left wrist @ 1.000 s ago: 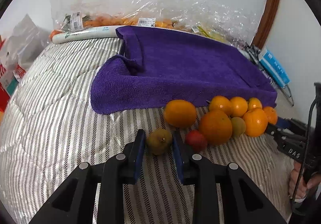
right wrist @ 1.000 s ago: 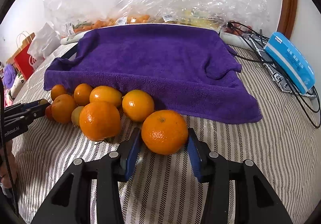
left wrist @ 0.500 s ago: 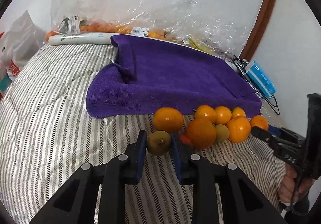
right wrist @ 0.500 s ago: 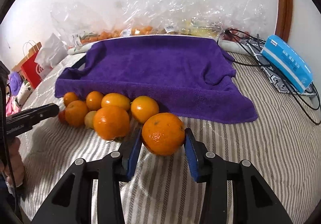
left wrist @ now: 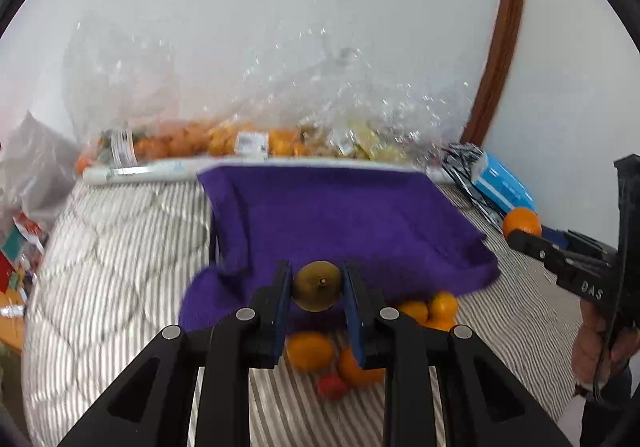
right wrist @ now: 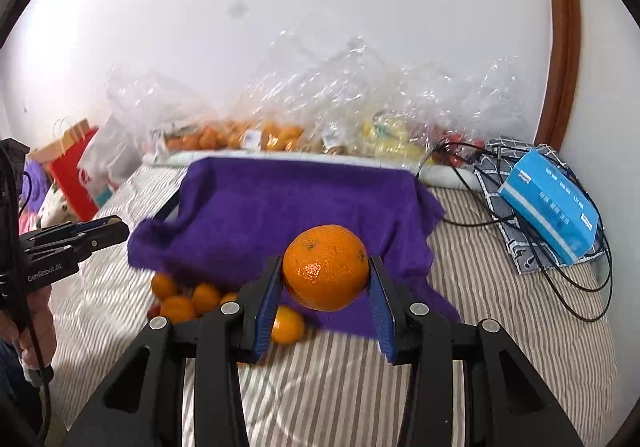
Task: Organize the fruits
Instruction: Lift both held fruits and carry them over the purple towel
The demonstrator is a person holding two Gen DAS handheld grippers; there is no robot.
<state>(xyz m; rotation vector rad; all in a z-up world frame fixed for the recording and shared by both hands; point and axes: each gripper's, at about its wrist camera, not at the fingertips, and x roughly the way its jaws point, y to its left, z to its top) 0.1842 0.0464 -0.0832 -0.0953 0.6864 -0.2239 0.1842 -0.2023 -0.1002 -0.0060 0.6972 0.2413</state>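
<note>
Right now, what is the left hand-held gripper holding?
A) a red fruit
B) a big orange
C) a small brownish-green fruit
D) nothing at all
C: the left hand-held gripper is shut on a small brownish-green fruit, lifted in front of the purple towel; the big orange sits in the right hand-held gripper instead.

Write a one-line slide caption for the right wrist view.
Right gripper lifts an orange above the striped bedcover, purple towel behind.
</note>
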